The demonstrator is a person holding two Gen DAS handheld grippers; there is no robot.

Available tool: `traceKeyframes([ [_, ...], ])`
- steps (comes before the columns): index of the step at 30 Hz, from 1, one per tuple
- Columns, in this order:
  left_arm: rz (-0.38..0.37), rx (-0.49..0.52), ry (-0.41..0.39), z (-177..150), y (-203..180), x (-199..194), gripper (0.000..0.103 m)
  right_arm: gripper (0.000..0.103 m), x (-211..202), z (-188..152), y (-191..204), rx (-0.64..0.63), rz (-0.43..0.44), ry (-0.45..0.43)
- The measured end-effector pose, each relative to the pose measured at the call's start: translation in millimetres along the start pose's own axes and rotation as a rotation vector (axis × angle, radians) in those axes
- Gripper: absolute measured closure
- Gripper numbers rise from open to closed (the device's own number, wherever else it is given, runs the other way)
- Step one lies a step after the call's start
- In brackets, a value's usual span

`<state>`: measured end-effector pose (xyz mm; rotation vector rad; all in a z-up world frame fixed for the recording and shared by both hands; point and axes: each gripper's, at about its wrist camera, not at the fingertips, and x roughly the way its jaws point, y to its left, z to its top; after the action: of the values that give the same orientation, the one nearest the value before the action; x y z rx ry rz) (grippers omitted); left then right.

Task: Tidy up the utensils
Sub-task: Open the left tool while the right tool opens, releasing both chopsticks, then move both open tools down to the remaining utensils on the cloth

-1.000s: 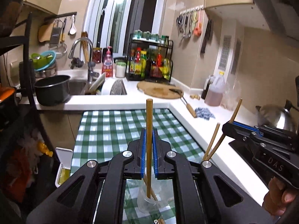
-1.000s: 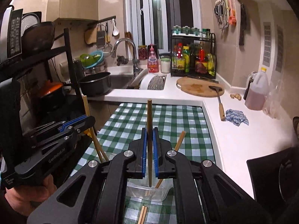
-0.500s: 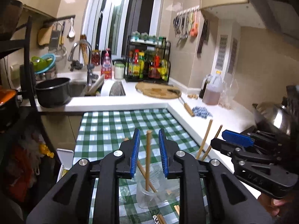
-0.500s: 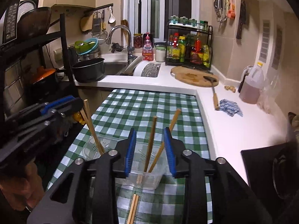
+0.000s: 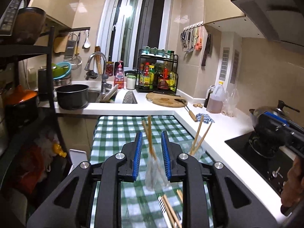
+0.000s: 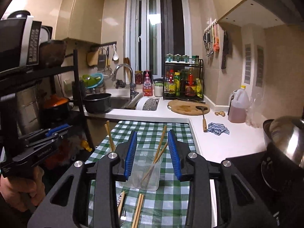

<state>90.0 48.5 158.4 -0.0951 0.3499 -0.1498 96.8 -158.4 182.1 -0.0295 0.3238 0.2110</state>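
My left gripper (image 5: 151, 138) stands open, its blue pads apart on either side of two wooden chopsticks (image 5: 149, 133) that lean in a blurred clear cup (image 5: 153, 172), touching neither pad. A second clear cup (image 6: 146, 169) holds two chopsticks (image 6: 159, 148) and sits just beyond my open right gripper (image 6: 152, 134), free of its pads. In the right wrist view the left gripper (image 6: 64, 131) shows at the left, held by a hand (image 6: 20, 186). Loose chopsticks (image 6: 138, 209) lie on the green-checked cloth (image 6: 171, 195) near the front edge.
A black shelf rack (image 6: 79, 102) with pots stands at the left. White counter (image 6: 209, 144) runs along the right, with a stove and steel pot (image 6: 285, 142). Behind are a sink, a dark pot (image 6: 97, 102), a round cutting board (image 6: 188, 107) and a bottle rack.
Both grippers were shut on upright chopsticks; they have opened, let the chopsticks drop into the cups, and pulled back from the cups.
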Motion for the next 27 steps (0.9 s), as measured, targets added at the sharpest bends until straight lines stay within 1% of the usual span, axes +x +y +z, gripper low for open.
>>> traceKeyframes([
  [2,0.024,0.008,-0.005,-11,1,-12,0.082,0.066,-17,-15,-4,0.013,-0.021,-0.035],
  [4,0.047,0.021,-0.004,-23,1,-23,0.082,0.065,-27,-30,-9,0.043,-0.026,-0.048],
  [7,0.064,0.030,0.017,-45,0,-37,0.082,0.065,-36,-50,-16,0.063,-0.049,-0.041],
  [9,0.075,0.046,0.038,-60,-3,-43,0.082,0.065,-39,-64,-23,0.088,-0.050,-0.018],
  [12,0.073,0.037,0.070,-81,-5,-45,0.082,0.068,-39,-81,-30,0.139,-0.029,0.042],
  [15,0.034,-0.041,0.131,-104,2,-41,0.082,0.071,-35,-103,-27,0.145,-0.018,0.102],
  [17,0.041,-0.082,0.158,-123,6,-36,0.082,0.083,-30,-119,-24,0.144,-0.009,0.142],
  [19,0.075,-0.088,0.200,-140,6,-27,0.082,0.091,-22,-136,-23,0.153,0.006,0.196],
  [20,0.077,-0.096,0.221,-148,5,-23,0.082,0.094,-14,-145,-20,0.153,0.021,0.232],
  [21,0.069,-0.104,0.242,-154,5,-19,0.082,0.095,-6,-153,-18,0.152,0.036,0.260],
  [22,0.062,-0.105,0.258,-159,3,-16,0.082,0.096,-2,-160,-17,0.148,0.032,0.280],
  [23,0.059,-0.100,0.266,-161,3,-14,0.083,0.096,6,-169,-14,0.147,0.029,0.315],
  [25,0.059,-0.087,0.272,-164,1,-12,0.083,0.096,20,-183,-9,0.153,0.069,0.387],
  [27,0.046,-0.088,0.281,-166,2,-11,0.083,0.096,31,-197,-1,0.139,0.074,0.441],
])
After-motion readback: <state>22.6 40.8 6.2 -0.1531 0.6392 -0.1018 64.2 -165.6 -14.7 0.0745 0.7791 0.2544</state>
